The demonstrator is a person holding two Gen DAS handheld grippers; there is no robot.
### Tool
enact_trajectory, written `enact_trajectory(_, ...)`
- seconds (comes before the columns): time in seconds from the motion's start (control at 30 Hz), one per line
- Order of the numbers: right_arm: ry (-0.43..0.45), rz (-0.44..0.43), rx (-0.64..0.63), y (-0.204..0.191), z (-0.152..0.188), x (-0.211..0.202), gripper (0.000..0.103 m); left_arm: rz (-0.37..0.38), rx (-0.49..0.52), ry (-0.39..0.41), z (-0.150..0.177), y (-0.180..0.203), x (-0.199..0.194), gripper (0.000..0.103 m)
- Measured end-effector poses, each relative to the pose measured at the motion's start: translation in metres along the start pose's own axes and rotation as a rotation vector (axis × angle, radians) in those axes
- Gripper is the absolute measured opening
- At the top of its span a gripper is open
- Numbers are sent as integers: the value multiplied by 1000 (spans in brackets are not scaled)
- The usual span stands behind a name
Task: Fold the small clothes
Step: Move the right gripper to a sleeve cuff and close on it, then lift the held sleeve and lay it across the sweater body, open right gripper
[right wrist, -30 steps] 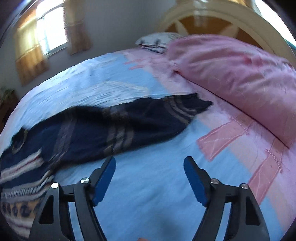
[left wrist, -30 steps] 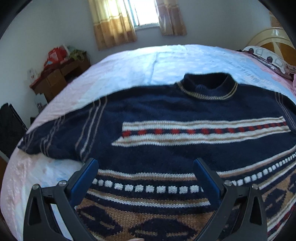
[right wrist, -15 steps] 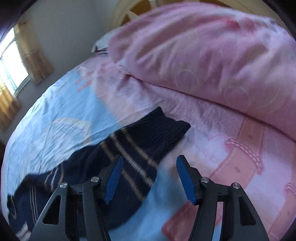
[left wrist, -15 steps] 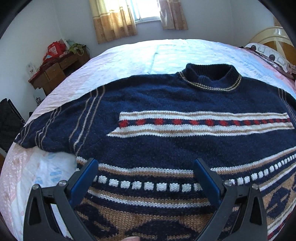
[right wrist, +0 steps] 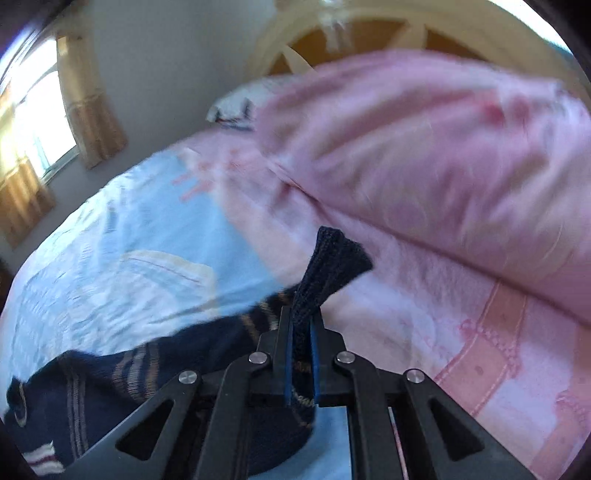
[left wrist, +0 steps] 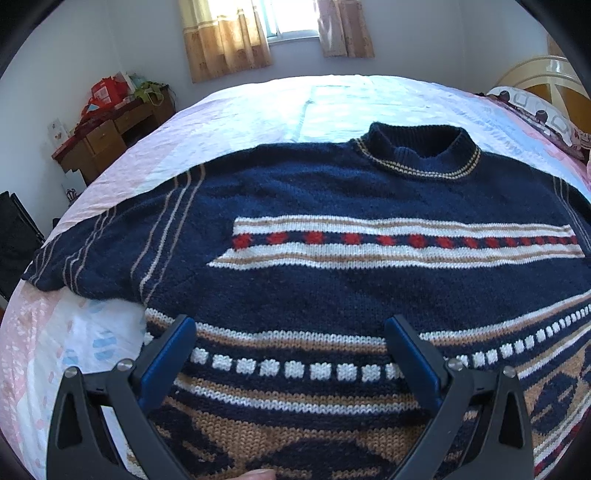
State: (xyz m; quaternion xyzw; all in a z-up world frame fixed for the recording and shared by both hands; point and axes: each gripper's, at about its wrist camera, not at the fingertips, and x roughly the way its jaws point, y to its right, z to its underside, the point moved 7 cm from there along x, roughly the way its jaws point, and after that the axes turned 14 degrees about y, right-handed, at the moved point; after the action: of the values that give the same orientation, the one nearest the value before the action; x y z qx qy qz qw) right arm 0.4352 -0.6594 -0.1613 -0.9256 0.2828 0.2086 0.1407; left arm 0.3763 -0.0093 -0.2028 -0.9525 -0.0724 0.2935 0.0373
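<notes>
While the left gripper [left wrist: 290, 328] is hovering spread wide above the sweater [left wrist: 332, 206] on the bed [left wrist: 258, 107], the right gripper [right wrist: 300, 321] is pinching what looks like its sleeve cuff [right wrist: 334, 258].

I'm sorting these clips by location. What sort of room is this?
Most likely a bedroom: the sweater lies spread on a bed with a pink pillow against an arched headboard; a curtained window is behind.
</notes>
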Motion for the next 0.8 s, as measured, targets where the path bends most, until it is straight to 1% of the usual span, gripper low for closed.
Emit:
enact_trajectory(0.1, 63, -47, -70, -31, -13, -25, 7, 9, -8, 0, 0, -1, 0, 103)
enact_trajectory(0.2, 122, -118, -153, -77, -21, -53, 7, 16, -17, 1, 1, -1, 0, 103)
enact_trajectory(0.37, 149, -251, -250, -150, -11, -91, 7, 32, -31, -7, 3, -2, -1, 103)
enact_trajectory(0.57, 125, -406, -348, -238, 26, -125, 7, 45, -45, -12, 4, -3, 1, 103)
enact_trajectory(0.73, 102, -515, -465, -306, 80, -157, 7, 60, -61, -11, 4, -5, 0, 103)
enact_trajectory(0.8, 88, -559, -515, -330, 105, -167, 7, 99, -72, -20, 4, -3, 1, 103)
